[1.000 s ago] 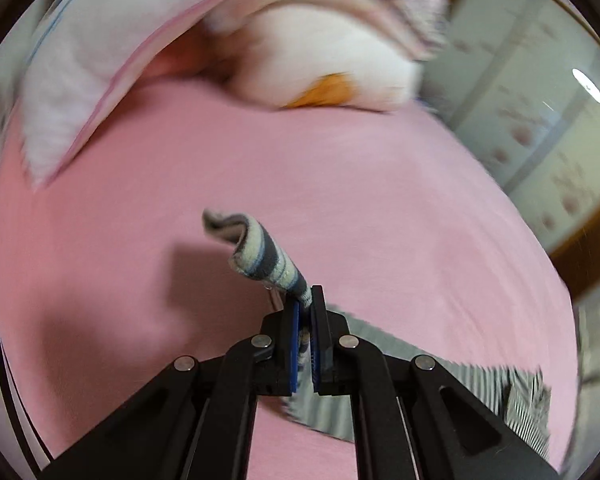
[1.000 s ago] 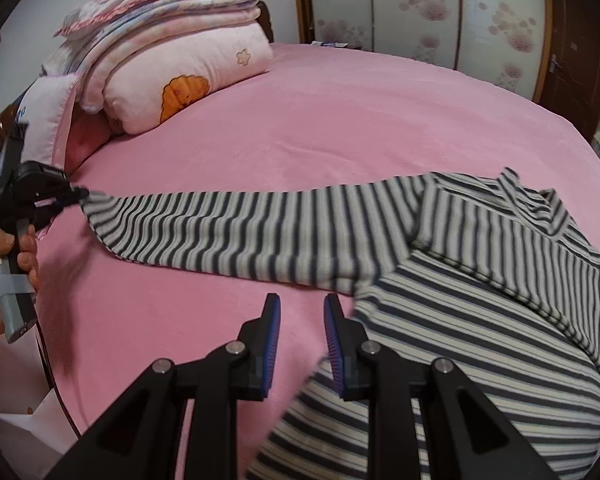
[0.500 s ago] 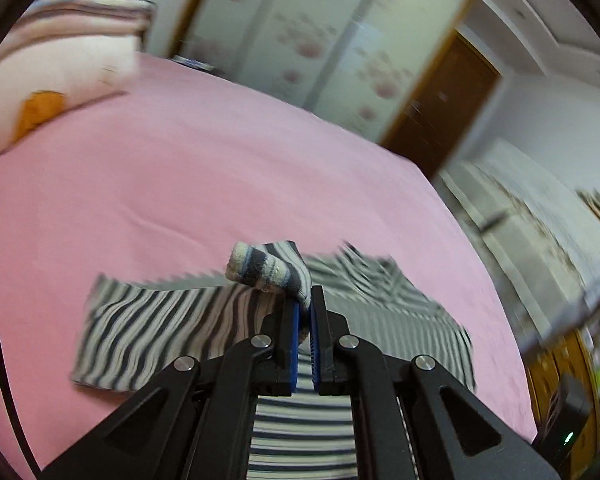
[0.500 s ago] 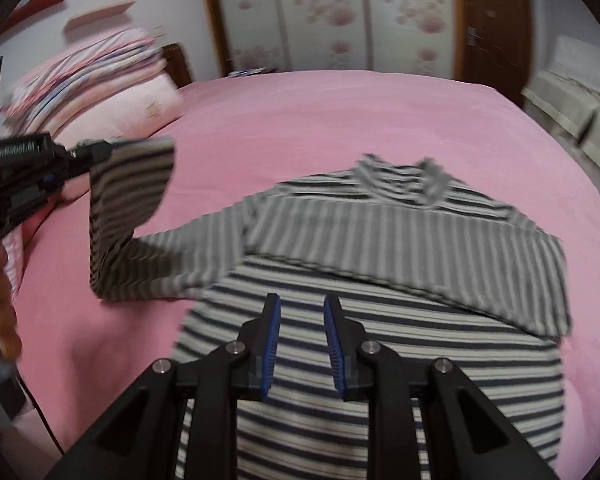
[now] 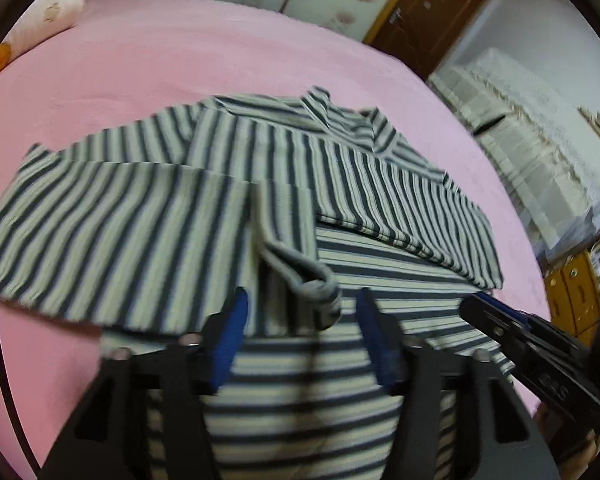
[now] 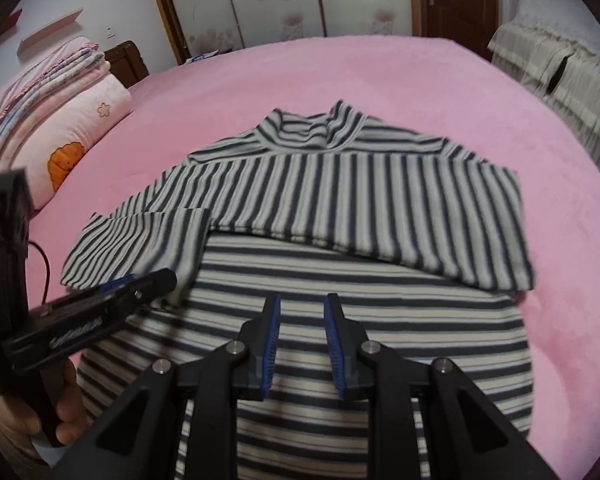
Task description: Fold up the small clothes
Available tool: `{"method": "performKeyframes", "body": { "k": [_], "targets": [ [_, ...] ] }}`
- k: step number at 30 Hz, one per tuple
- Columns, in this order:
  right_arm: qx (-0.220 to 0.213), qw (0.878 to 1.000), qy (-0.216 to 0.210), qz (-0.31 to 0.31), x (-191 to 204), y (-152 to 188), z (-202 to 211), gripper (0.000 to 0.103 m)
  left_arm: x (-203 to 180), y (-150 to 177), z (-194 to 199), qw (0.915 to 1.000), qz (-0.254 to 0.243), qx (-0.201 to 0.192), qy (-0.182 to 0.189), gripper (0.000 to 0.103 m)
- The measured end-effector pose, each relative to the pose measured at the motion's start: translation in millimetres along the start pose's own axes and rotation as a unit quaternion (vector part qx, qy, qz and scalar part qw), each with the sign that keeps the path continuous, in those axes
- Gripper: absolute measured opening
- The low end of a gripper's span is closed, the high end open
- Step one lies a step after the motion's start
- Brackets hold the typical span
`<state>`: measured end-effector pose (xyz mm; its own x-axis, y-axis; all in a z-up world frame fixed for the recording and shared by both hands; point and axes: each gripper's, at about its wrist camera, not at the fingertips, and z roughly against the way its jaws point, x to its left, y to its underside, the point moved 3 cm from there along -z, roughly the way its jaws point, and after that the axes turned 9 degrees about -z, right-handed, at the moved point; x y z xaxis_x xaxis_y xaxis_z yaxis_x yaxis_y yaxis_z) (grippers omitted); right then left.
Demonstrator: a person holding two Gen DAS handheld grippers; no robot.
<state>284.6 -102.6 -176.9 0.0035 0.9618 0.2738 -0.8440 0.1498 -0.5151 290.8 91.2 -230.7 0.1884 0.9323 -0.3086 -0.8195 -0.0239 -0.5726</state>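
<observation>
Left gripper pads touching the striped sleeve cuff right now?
Apart. Left wrist view: left gripper jaws are opening; the grey-and-navy striped sleeve cuff lies between them, with a gap to each blue pad.

My left gripper (image 5: 302, 334) is matte black plastic — two angular arms with triangular cut-outs, each ending in a finger faced with a ribbed blue pad (image 5: 230, 338). Small silver screws (image 5: 188, 339) sit at the joints. My right gripper (image 6: 301, 346) is built the same, with round silver screw heads along its arms. Seen from the right wrist, the left one carries pale lettering on its side and a thin black cable (image 6: 40, 256) — my hand (image 6: 40, 416) wraps its handle.
</observation>
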Motion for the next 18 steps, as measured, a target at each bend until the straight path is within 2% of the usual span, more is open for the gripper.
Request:
{"method": "performKeyframes", "body": {
  "k": [4,7,9,12,15,18],
  "targets": [
    [0.014,0.999,-0.028,0.018,20.3,-4.7,-9.2,0.024,22.3,8.2,38.2,0.9987,0.0,-0.033,-0.037,0.066],
    [0.018,0.998,-0.047,0.037,41.7,-11.0,-14.9,0.035,45.2,17.1,64.3,0.9929,-0.006,-0.053,-0.107,0.068],
    [0.016,0.997,-0.057,0.046,53.5,-15.4,-14.9,0.035,65.3,28.3,77.8,0.9856,-0.008,-0.06,-0.158,0.068],
    [0.016,0.995,-0.075,0.062,75.0,-22.4,-13.3,0.035,85.4,35.8,85.9,0.9782,-0.012,-0.057,-0.199,0.069],
    [0.021,0.993,-0.061,0.097,102.1,-30.2,-17.3,0.035,103.8,43.2,79.8,0.9682,-0.023,-0.037,-0.247,0.069],
    [0.034,0.99,-0.032,0.134,125.8,-35.3,-29.0,0.037,120.3,48.5,74.6,0.9675,-0.006,-0.021,-0.252,0.069]
  ]
}}
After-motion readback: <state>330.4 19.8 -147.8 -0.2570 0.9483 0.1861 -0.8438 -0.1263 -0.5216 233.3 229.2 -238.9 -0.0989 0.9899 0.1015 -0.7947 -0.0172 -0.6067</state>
